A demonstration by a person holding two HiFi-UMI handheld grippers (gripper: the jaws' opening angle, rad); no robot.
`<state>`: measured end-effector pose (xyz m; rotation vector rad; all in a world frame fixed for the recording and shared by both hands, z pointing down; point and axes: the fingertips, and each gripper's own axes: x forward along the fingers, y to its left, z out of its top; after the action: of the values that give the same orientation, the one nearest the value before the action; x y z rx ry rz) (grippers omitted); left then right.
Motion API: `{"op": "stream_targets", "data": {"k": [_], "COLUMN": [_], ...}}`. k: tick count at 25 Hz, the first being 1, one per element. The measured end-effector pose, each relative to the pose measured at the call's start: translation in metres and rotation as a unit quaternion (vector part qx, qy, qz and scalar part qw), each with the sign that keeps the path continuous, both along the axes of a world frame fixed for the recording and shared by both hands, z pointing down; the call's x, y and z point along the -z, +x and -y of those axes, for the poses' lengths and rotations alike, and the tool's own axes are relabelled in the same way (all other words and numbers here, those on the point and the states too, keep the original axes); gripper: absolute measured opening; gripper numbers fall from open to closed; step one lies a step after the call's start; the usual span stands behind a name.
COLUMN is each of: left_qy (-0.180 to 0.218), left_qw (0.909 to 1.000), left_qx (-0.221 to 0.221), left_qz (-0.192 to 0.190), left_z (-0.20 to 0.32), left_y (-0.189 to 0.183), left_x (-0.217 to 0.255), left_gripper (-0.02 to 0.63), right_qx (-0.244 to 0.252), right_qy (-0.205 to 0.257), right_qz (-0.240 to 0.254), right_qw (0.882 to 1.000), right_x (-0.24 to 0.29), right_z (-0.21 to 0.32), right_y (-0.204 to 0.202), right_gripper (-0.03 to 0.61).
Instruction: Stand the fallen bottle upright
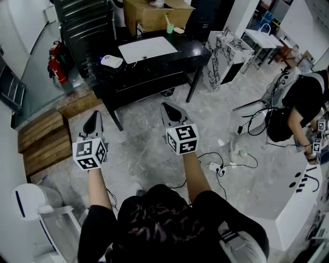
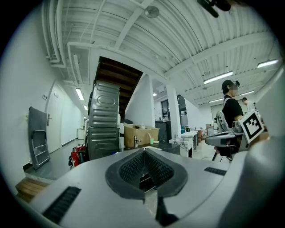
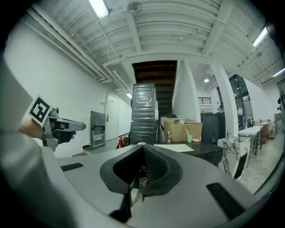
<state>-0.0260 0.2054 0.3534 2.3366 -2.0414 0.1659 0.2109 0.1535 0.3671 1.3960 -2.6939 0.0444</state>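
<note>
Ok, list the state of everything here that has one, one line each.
left gripper: fingers shut, nothing between them
right gripper: fingers shut, nothing between them
brown cardboard box: top flaps open
small green cup: upright on the black table
fallen bottle: cannot be made out in any view

The person at the right edge is cut off — just a bent back and arm. The little things by the box on the black table are too small to tell.
</note>
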Motion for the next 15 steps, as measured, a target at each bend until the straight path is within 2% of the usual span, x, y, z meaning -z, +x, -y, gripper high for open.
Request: {"op": "stream_targets", "data": {"k": [15], "left_qy": [-0.013], "left_qw": [0.9999], "left_qx": [-0.002], "left_qz": [-0.003], "left_z": [0.012], "left_y": [-0.032], "left_x": [-0.012], "left_gripper": [0.017], "right_qx": [0.003], "right_qy": [-0.004], "right_qz": [-0.003], "right_qw": [1.000], "right_x": [-0.006], "right_z": [0.013], "right_y": [-0.034], "right_gripper": [0.014]}}
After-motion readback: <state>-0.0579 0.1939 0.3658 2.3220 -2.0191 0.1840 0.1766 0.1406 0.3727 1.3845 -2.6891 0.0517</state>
